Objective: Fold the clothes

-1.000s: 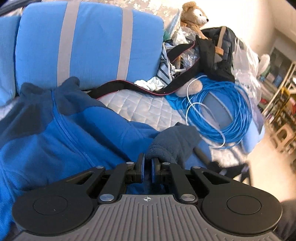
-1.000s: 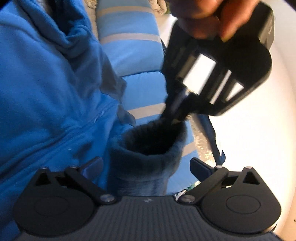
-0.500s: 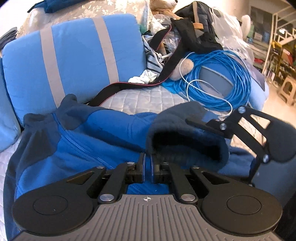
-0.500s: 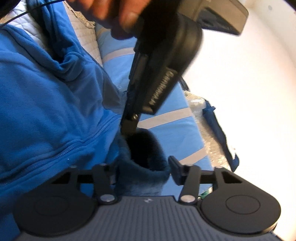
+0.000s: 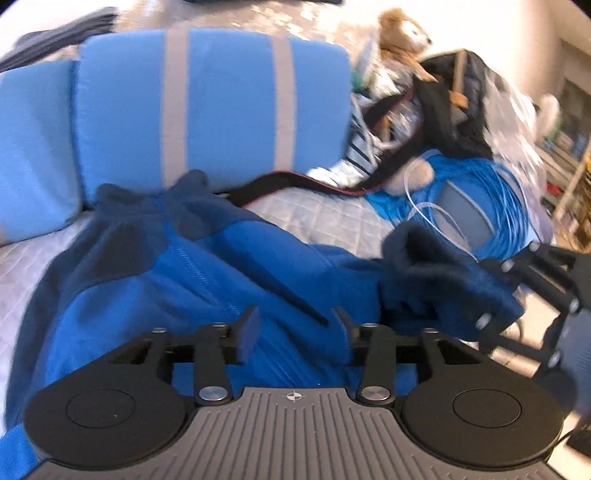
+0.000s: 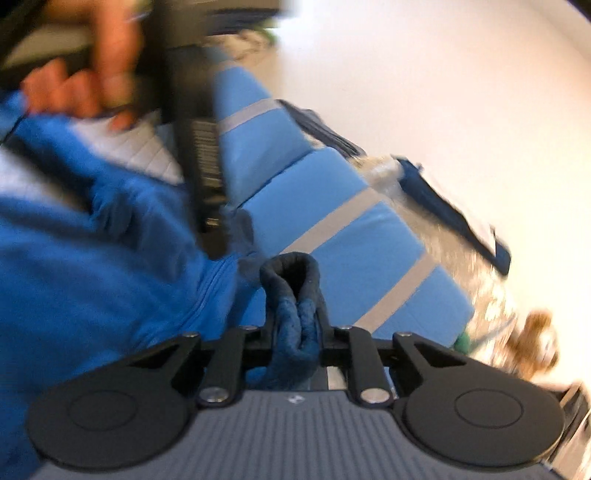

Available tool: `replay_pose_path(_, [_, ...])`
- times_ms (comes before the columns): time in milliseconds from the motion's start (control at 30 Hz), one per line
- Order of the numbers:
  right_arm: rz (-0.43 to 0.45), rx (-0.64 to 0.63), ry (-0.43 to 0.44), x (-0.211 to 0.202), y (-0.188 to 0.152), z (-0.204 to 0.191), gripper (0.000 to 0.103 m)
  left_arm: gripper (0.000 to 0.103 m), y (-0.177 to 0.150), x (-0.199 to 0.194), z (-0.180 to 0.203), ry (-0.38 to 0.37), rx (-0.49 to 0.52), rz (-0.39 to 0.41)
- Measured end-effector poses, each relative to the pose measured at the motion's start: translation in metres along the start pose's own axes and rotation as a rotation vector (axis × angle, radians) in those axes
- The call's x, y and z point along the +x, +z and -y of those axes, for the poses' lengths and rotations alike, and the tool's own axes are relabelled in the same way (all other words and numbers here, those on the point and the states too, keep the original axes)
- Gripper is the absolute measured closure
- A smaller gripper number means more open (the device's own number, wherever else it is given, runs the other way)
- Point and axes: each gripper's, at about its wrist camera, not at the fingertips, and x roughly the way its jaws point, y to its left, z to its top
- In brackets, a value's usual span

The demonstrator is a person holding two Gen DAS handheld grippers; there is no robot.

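A blue fleece jacket (image 5: 192,295) with dark navy panels lies spread on the quilted bed (image 5: 325,218). My left gripper (image 5: 295,326) hovers just above its body. Its jaws are opening and nothing is pinched between them. To the right the sleeve's dark cuff (image 5: 424,269) is raised off the bed. My right gripper (image 6: 298,328) is closing on that cuff (image 6: 290,267), and the pads squeeze the folded fleece. The right gripper's black linkage (image 5: 535,284) shows at the left view's right edge. A hand (image 6: 92,85) holds the blurred left tool.
Blue cushions with grey stripes (image 5: 221,110) stand behind the jacket. A coil of blue cable (image 5: 498,206), a black bag (image 5: 454,107), a black strap (image 5: 280,184) and a teddy bear (image 5: 402,33) crowd the bed's far right. Shelves (image 5: 576,177) stand beyond.
The left gripper let go of the cuff, opened and drew back. The right gripper closed from wide open onto the cuff, rolled and rose with it.
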Motion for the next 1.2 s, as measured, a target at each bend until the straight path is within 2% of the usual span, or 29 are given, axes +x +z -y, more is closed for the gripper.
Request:
replay_pose_path(100, [-0.004, 0.109, 0.013, -0.011, 0.011, 0.039, 0.085, 0.039, 0.007, -0.032, -0.002, 0.01, -0.023, 0.025])
replay_pose_path(300, [-0.008, 0.309, 0.049, -0.025, 0.025, 0.118, 0.085, 0.025, 0.029, -0.104, 0.005, 0.05, 0.012, 0.126])
replay_pose_path(533, [-0.017, 0.428, -0.015, -0.031, 0.024, 0.198, 0.085, 0.019, 0.061, -0.159, 0.019, 0.106, 0.113, 0.257])
replay_pose_path(733, [-0.004, 0.511, -0.127, -0.046, 0.01, 0.252, 0.086, 0.018, 0.065, -0.151, 0.021, 0.123, 0.15, 0.297])
replay_pose_path(900, [0.005, 0.607, -0.229, -0.056, -0.013, 0.301, 0.086, 0.018, 0.062, -0.124, 0.016, 0.14, 0.122, 0.249])
replay_pose_path(1033, [0.006, 0.699, -0.306, -0.063, -0.037, 0.343, 0.087, 0.018, 0.056, -0.11, 0.012, 0.103, 0.115, 0.214])
replay_pose_path(1200, [-0.013, 0.764, -0.415, -0.068, -0.073, 0.381, 0.087, 0.018, 0.054, -0.09, 0.005, 0.098, 0.118, 0.191])
